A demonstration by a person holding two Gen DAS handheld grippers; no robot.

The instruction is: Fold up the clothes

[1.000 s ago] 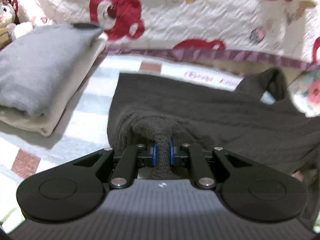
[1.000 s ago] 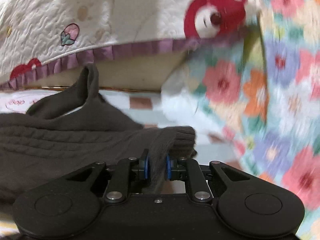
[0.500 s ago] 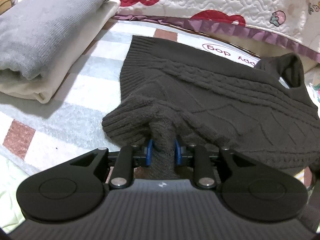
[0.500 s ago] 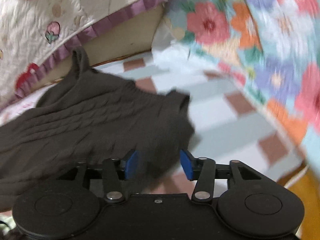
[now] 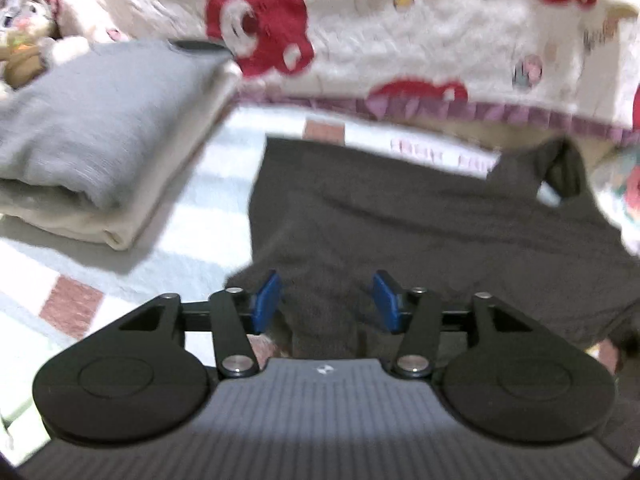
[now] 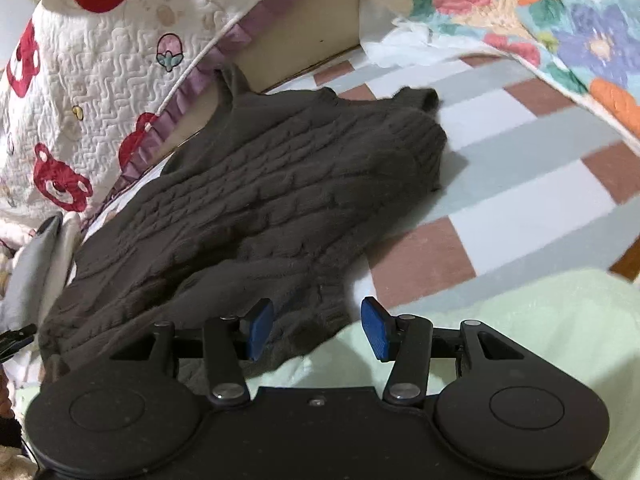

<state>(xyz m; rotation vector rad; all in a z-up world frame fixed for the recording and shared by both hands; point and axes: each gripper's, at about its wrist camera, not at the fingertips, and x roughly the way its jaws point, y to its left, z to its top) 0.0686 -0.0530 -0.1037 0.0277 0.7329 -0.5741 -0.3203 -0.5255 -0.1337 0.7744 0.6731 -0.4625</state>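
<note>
Dark brown cable-knit sweater point(image 6: 256, 184) lies spread on the checked bed cover point(image 6: 520, 168), directly ahead of both tongs. Long axis in the right wrist view runs from near-left to far-right; ribbed end point(image 6: 424, 136) far right, collar point(image 6: 234, 80) standing up at the far edge by the quilt point(image 6: 100, 80). Left tongs point(image 5: 327, 300): jaws spread wide, nothing clamped, a ridge of sweater point(image 5: 400, 220) cloth sits in the gap without being pinched. Right tongs point(image 6: 317, 330): also wide apart, holding nothing; the near corner of the knit ends just inside the left pad point(image 6: 260, 330), pale green blanket point(image 6: 500, 304) under the rest of the gap. Left tongs look nearer, right over the near edge; right tongs sit at the corner. Stack of folded clothes, grey one point(image 5: 104, 120) on top, lies left of the sweater, apart from it. Can't tell how many folds it has.
</note>
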